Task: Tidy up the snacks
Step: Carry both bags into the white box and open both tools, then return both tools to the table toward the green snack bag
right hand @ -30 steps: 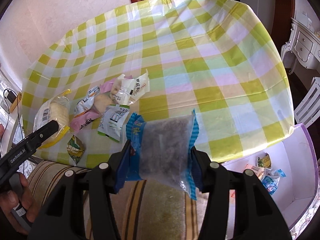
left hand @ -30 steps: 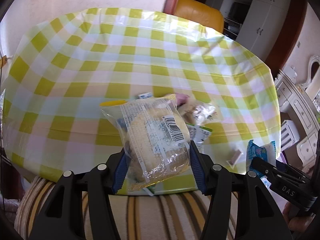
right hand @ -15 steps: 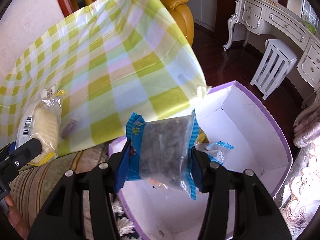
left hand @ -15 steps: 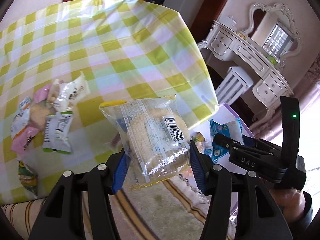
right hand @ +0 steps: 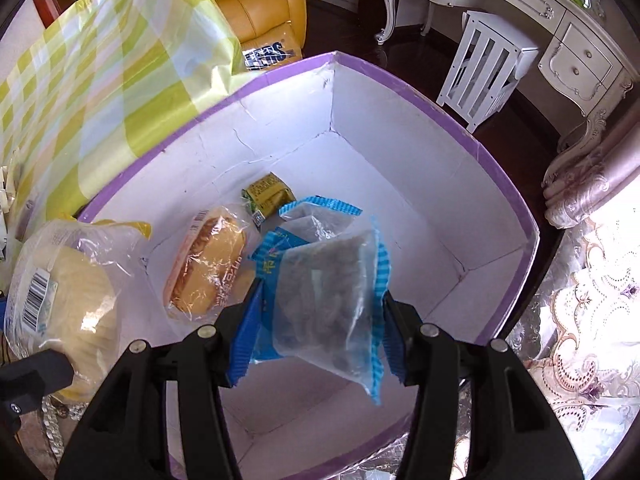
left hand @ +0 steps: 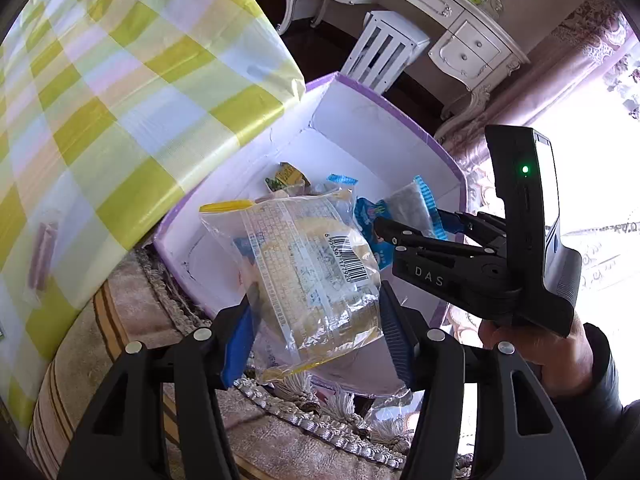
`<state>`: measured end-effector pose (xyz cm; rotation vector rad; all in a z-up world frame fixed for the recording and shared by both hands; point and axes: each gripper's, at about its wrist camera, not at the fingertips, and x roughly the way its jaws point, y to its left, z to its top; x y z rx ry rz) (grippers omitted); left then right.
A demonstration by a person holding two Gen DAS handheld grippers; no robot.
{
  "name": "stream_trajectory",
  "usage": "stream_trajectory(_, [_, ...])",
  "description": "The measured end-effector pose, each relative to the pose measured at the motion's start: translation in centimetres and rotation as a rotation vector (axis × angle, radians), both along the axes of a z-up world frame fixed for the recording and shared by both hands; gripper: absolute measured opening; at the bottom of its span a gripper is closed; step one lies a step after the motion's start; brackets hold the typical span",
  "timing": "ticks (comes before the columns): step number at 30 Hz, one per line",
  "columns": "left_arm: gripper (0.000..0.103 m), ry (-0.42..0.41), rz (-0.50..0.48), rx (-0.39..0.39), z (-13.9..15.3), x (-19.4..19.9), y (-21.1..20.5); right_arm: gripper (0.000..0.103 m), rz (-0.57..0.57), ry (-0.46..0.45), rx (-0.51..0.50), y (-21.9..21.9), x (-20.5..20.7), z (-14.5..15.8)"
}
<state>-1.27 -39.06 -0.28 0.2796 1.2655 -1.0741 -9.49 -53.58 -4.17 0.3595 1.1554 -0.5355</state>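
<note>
right wrist view: right gripper [right hand: 316,316] clamps blue-edged pkt [right hand: 326,292], left gripper [left hand: 316,332] clamps yellow bread bag [left hand: 308,268]; bag at 9 o'clock over box [right hand: 400,76] rim could drop outside.

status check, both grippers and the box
Left gripper shut on yellow cake pack. Right gripper shut on blue-edged pack. Both over purple-rimmed box. Nothing blocking the drop.

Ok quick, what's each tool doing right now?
Left tool: closed on the clear pastry bag, over the purple box.
Right tool: closed on the blue-edged snack pack, over the same box.
</note>
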Motion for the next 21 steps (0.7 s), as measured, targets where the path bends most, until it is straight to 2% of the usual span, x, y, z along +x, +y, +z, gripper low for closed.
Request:
stream_trajectory(2, [0.058,0.017,-0.014,0.003,-0.4,-0.1,-0.2,0.056,-0.004,0.014,-0.002,0.0,-0.1,-0.3])
stream_trajectory(3, [0.065,0.023,-0.013,0.001,-0.5,-0.1,-0.1,0.066,-0.009,0.017,-0.003,0.0,-0.2,-0.3])
stream_trajectory(4, [0.071,0.022,-0.010,-0.005,-0.4,-0.1,-0.1,0.071,-0.014,0.013,-0.007,0.0,-0.2,-0.3])
stream_trajectory(11, [0.071,-0.020,0.030,-0.045,0.6,-0.1,1.1,0.076,0.010,-0.024,0.001,0.9,0.8,0.8])
stream_trajectory(21, [0.071,-0.122,0.177,-0.097,3.0,1.3,6.3,0.076,0.090,-0.095,0.022,4.6,3.7,3.5])
